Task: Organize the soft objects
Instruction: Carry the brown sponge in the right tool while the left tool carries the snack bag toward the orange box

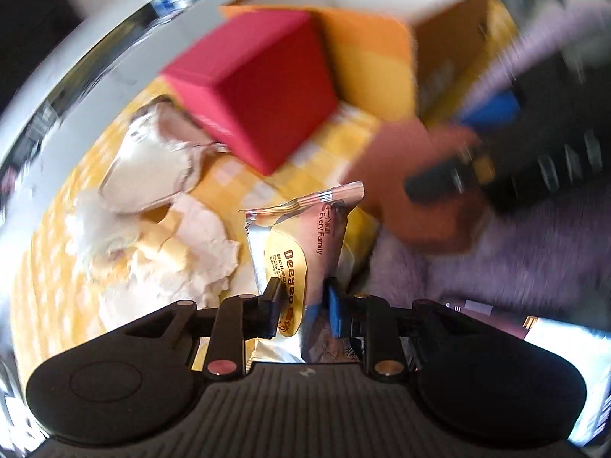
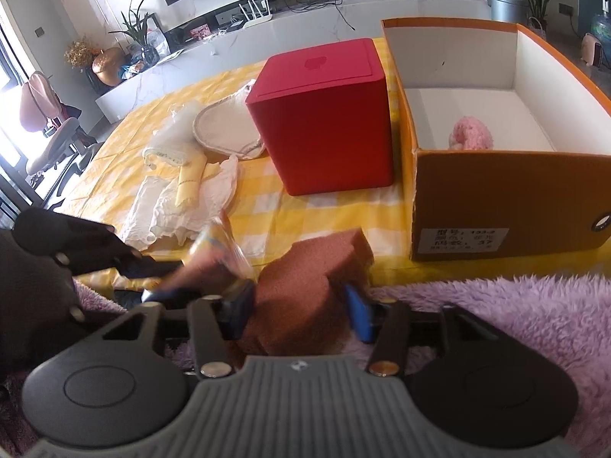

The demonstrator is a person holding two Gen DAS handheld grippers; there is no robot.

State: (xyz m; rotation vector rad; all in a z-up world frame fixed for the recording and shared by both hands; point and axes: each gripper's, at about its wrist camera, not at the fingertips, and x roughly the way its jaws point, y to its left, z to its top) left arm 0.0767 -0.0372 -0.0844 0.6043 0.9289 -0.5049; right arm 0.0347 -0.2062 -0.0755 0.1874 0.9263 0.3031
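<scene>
My left gripper (image 1: 301,305) clamps the tissue packet (image 1: 301,252); my right gripper (image 2: 296,311) squeezes the brown sponge (image 2: 305,286) (orange shoebox (image 2: 496,198) beyond).

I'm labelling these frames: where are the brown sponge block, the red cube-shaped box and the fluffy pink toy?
brown sponge block (image 2: 305,286): right wrist view, its top face between the fingers.
red cube-shaped box (image 2: 328,133): right wrist view, front face.
fluffy pink toy (image 2: 470,133): right wrist view, its middle, inside the orange box.
</scene>
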